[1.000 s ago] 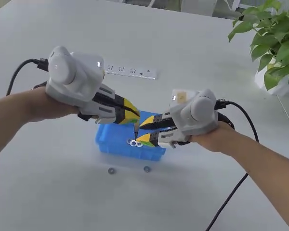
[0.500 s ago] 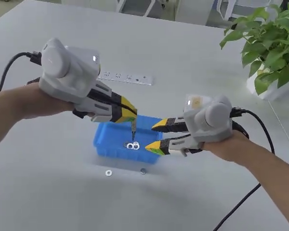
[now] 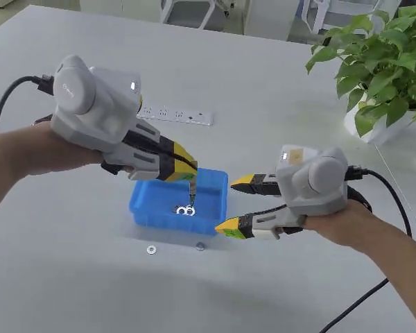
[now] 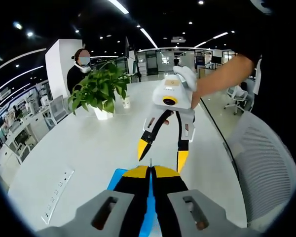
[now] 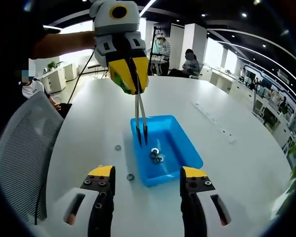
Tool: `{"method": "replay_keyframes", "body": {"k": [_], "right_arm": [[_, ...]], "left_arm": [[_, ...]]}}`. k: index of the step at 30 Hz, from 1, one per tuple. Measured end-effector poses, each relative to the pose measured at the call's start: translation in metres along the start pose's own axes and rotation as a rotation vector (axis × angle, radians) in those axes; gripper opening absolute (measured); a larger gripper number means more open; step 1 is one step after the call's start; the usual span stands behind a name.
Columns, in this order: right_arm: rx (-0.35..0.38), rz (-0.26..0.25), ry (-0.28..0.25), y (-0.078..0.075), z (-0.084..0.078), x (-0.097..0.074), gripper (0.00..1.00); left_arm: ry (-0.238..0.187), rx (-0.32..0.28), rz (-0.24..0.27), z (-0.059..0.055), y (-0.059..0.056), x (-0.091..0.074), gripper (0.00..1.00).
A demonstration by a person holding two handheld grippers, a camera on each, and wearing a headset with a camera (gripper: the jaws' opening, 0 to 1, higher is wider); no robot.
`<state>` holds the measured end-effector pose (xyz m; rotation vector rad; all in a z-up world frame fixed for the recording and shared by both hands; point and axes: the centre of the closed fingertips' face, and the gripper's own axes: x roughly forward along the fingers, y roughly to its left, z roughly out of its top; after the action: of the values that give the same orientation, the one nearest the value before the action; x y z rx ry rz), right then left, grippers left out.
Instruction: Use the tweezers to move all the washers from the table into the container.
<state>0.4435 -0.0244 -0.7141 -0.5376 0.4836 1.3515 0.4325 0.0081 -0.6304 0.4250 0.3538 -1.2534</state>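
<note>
Over the blue container (image 3: 144, 207), mid-counter (image 3: 69, 277), the left gripper (image 3: 186, 165) is clamped on the tweezers (image 3: 191, 187) — tips pointing down, just above the washer pile (image 3: 185, 210) inside. Just beside the container's wall, toward the counter's near edge, lie one loose washer (image 3: 151, 250) and a second loose washer (image 3: 200, 245). The right gripper (image 3: 233, 205) hovers beside the container — jaws apart, empty.

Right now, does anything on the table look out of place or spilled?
Nothing is spilled or damaged. The only strays are one washer and a second washer, lying on the table just outside the blue container, apart from the washers inside.
</note>
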Motion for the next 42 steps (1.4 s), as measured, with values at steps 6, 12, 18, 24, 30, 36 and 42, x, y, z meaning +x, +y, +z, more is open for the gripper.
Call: {"method": "replay_keyframes", "body": {"k": [6, 12, 18, 24, 30, 36, 42], "right_arm": [[0.014, -0.016, 0.0, 0.001, -0.006, -0.006, 0.61], [0.028, -0.039, -0.001, 0.002, -0.014, -0.01, 0.71], [0.039, -0.046, 0.007, 0.004, -0.022, -0.013, 0.73], [0.052, -0.05, 0.009, 0.006, -0.027, -0.015, 0.74], [0.056, -0.052, 0.012, 0.008, -0.029, -0.015, 0.74], [0.06, -0.055, 0.01, 0.009, -0.032, -0.015, 0.74], [0.068, -0.048, 0.016, 0.011, -0.038, -0.013, 0.74]], "left_arm": [[-0.004, 0.005, -0.02, 0.001, -0.005, 0.007, 0.05], [-0.001, 0.01, -0.05, -0.001, -0.012, 0.016, 0.05], [0.002, 0.009, -0.076, -0.004, -0.018, 0.024, 0.05], [0.017, 0.023, -0.108, -0.01, -0.025, 0.032, 0.05], [0.022, 0.018, -0.124, -0.016, -0.029, 0.037, 0.05], [0.027, 0.008, -0.139, -0.024, -0.033, 0.042, 0.05], [0.038, 0.008, -0.156, -0.033, -0.037, 0.048, 0.05]]}}
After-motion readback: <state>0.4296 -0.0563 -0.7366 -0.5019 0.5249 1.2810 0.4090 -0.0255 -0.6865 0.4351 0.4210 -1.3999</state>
